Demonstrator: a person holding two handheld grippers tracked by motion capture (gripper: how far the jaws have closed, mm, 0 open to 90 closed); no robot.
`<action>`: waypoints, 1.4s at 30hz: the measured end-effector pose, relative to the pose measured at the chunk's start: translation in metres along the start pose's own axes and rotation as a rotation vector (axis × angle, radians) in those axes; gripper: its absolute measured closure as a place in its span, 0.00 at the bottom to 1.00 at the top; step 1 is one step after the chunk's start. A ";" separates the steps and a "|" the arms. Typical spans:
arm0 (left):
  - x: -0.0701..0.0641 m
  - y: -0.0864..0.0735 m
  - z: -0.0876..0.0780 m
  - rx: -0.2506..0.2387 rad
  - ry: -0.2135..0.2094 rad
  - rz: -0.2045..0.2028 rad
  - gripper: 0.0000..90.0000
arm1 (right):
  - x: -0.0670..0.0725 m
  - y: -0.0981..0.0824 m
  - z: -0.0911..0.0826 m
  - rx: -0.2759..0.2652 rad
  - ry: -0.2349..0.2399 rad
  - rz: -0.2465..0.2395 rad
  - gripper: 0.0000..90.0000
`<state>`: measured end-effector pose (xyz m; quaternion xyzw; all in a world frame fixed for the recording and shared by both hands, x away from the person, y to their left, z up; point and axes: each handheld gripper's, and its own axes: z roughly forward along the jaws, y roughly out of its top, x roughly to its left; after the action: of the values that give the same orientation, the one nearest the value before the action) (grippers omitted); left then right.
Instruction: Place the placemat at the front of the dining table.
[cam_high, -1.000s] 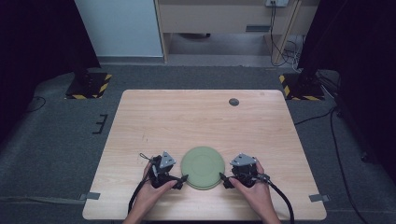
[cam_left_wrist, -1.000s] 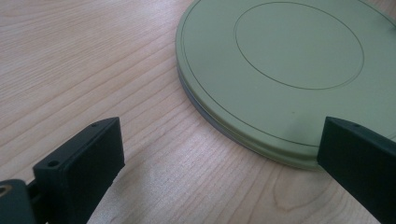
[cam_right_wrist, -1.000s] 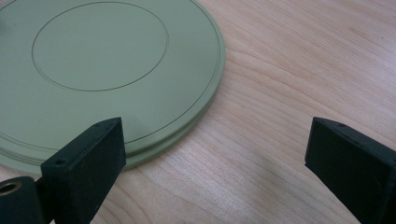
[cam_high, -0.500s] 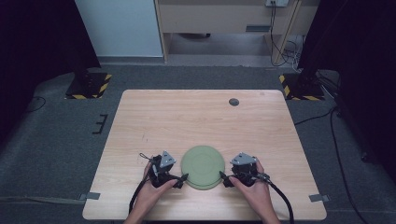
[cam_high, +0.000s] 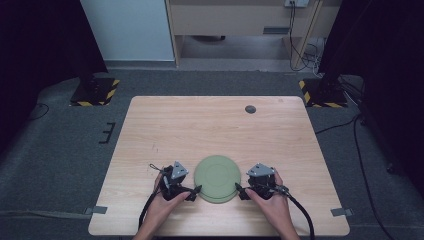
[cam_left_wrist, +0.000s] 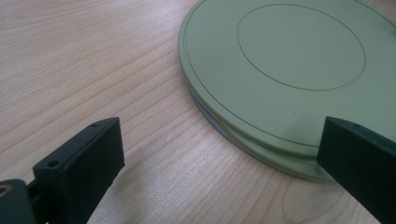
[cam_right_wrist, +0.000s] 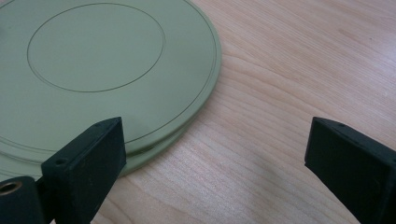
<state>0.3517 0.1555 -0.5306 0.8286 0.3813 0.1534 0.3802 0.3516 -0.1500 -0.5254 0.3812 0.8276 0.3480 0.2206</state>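
Note:
A pale green round plate (cam_high: 218, 178) lies near the front edge of the wooden table (cam_high: 200, 130). In the left gripper view the plate (cam_left_wrist: 289, 70) rests on a second, similar plate whose rim shows beneath it. My left gripper (cam_high: 196, 192) sits at the plate's left rim, open, with the rim just inside its right jaw (cam_left_wrist: 222, 144). My right gripper (cam_high: 239, 192) sits at the plate's right rim, also open. In the right gripper view the plate (cam_right_wrist: 98, 65) passes behind the left jaw of that gripper (cam_right_wrist: 219, 144). Neither gripper holds anything.
A small dark round disc (cam_high: 250, 109) lies near the table's far right edge. Bare wood stretches behind the plates. Black-and-yellow striped bases (cam_high: 95, 92) stand on the carpet beyond both far corners, and cables (cam_high: 300, 45) trail on the floor at the back right.

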 end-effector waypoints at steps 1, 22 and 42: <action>0.000 0.000 0.000 0.000 0.000 0.000 0.00 | 0.000 0.000 0.000 0.000 0.000 0.000 0.06; 0.001 0.001 0.001 -0.007 0.014 -0.004 0.00 | -0.001 0.000 0.001 -0.008 -0.012 0.009 0.06; 0.002 0.001 0.003 -0.013 0.025 -0.013 0.00 | -0.001 0.000 0.002 -0.009 -0.018 0.014 0.06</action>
<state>0.3550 0.1548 -0.5317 0.8216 0.3905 0.1638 0.3815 0.3538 -0.1499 -0.5267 0.3891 0.8213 0.3499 0.2272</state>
